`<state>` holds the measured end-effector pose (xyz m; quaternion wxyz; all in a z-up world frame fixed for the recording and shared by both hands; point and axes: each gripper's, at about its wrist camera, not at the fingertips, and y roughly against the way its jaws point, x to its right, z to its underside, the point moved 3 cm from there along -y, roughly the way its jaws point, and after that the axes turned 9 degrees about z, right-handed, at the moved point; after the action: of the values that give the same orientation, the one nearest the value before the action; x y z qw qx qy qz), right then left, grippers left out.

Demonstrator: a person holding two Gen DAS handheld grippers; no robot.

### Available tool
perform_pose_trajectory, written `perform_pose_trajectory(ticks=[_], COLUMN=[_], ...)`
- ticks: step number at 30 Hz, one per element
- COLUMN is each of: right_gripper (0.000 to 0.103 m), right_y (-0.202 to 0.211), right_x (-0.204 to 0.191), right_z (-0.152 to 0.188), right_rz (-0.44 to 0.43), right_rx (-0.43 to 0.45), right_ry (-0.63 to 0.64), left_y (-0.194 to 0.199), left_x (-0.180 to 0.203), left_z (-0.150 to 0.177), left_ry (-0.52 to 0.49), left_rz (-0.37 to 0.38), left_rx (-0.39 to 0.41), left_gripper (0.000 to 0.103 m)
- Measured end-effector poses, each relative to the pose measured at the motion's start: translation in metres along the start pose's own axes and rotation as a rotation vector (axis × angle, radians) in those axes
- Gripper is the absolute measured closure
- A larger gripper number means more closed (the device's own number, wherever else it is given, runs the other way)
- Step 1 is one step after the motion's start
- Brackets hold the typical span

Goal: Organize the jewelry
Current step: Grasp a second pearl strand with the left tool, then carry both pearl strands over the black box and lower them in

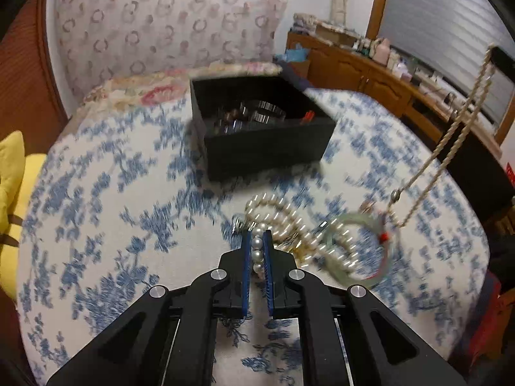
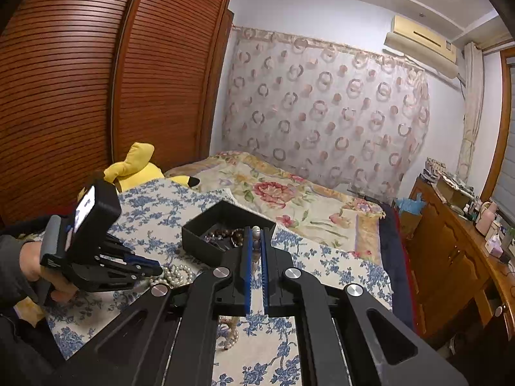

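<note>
Both tongs gripping, left tongs (image 1: pixel 257 241) on pearl necklace (image 1: pixel 283 215), right tongs (image 2: pixel 256 241) on beaded strand (image 2: pixel 256 241), black box (image 1: pixel 257 122) frame centre

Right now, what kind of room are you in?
Most likely a bedroom. The jewelry box sits on a bed with flowered covers, a yellow stuffed toy lies beside a big wooden wardrobe, and a dresser stands along the wall.

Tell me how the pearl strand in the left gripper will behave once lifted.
Likely floppy: the pearl strand lies in loose curves on the bedspread, so it should dangle. Probably slippery: the left gripper pinches only round, glossy beads. It may snag the green bangle overlapping it.
</note>
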<state>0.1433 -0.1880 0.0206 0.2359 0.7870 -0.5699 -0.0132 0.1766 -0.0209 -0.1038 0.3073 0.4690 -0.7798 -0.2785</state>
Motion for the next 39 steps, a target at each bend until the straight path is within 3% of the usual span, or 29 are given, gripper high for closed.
perform_pose_trajectory(ticks=[13, 30, 39], right_gripper=[0.097, 0.097, 0.097], right_y=[0.017, -0.001, -0.041], right_x=[0.005, 0.013, 0.022], right_z=[-0.032, -0.085, -0.114], right_rz=[0.011, -0.014, -0.045], right_rx=[0.078, 0.144, 0.144], right_ry=[0.008, 0.007, 0.021], left_y=[0.074, 0.122, 0.126], left_x=[0.036, 0.038, 0.027], left_z=[-0.063, -0.144, -0.197], left_ry=[-0.080, -0.101, -0.119], left_rz=[0.006, 0.030, 0.000], left_rx=[0.192, 0.307, 0.343], left_gripper=[0.097, 0.097, 0.097])
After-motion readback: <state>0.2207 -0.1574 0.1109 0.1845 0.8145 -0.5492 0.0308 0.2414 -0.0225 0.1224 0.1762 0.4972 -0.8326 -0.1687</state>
